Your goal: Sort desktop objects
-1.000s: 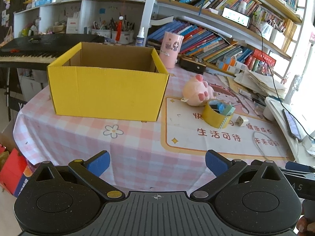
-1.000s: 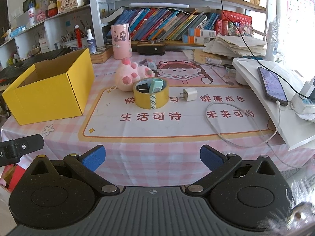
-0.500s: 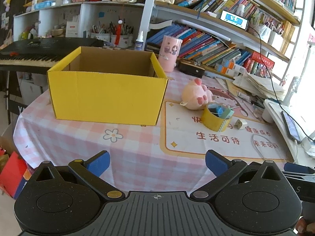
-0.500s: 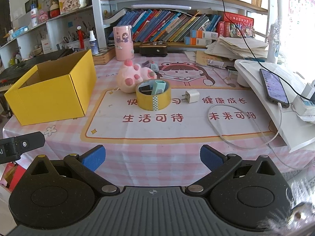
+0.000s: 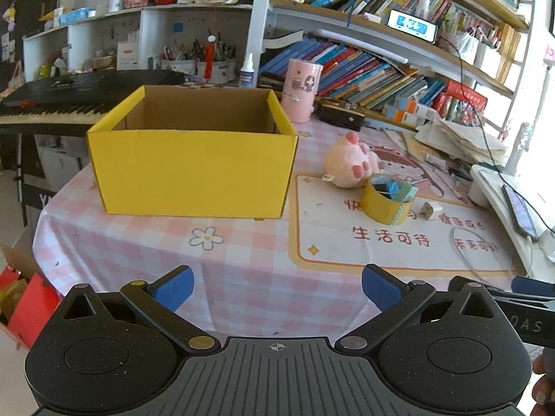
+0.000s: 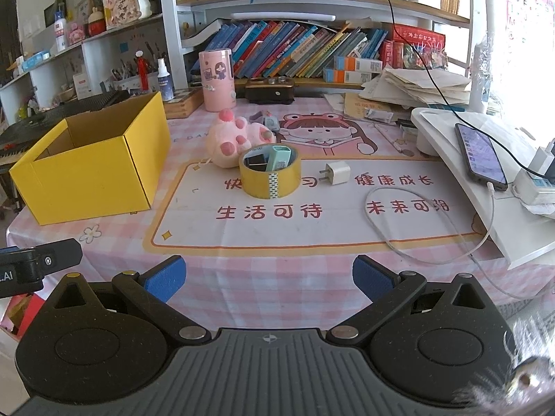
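Note:
An open yellow cardboard box [image 5: 190, 173] [image 6: 93, 170] stands on the left of the pink checked table; its inside looks bare. Right of it lie a pink plush toy [image 5: 350, 164] [image 6: 232, 142], a yellow tape roll [image 5: 385, 204] [image 6: 270, 176] with small items standing in its core, and a white charger plug [image 5: 429, 210] [image 6: 335, 173]. A white cable [image 6: 426, 232] curls on the mat. My left gripper [image 5: 275, 286] is open, short of the table's near edge, nothing between its fingers. My right gripper [image 6: 269, 277] is open too, facing the tape roll from a distance.
A pink cup [image 6: 218, 79] and a dark case [image 6: 270, 88] stand at the back before rows of books. A white stand with a phone [image 6: 480, 156] and a paper pile sit at the right. A keyboard [image 5: 69, 102] lies beyond the box. A red bag [image 5: 31, 306] is on the floor at the left.
Both grippers have drawn back and risen slightly, so the box and the items look a little farther and lower. Both stay open. Nothing on the table has moved.

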### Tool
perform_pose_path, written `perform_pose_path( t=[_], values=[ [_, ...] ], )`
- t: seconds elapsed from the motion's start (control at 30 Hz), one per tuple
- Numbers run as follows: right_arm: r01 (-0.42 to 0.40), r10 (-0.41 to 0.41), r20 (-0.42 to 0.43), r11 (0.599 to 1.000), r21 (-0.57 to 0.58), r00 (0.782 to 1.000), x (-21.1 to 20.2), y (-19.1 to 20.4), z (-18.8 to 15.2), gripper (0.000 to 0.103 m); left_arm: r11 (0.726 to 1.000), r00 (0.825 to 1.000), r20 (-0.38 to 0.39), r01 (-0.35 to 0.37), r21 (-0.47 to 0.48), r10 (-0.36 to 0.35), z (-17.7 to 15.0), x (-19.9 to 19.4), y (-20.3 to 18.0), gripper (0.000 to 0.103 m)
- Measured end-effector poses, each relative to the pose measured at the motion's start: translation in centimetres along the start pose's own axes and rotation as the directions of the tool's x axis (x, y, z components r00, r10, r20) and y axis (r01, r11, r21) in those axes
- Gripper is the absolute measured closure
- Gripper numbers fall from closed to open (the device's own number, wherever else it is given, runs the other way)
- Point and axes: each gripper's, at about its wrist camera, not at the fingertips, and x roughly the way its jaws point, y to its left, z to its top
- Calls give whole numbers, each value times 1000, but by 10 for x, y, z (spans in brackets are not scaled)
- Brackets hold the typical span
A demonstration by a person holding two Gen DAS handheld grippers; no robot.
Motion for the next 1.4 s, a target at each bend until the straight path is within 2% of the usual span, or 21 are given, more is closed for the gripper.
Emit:
perform_pose_path(
  t=[1.4],
  values=[
    [12,-12,-20,1000,22,1000,13,-11,8,0,997,999,-11,31,66,-30,13,18,-24,0]
  ],
)
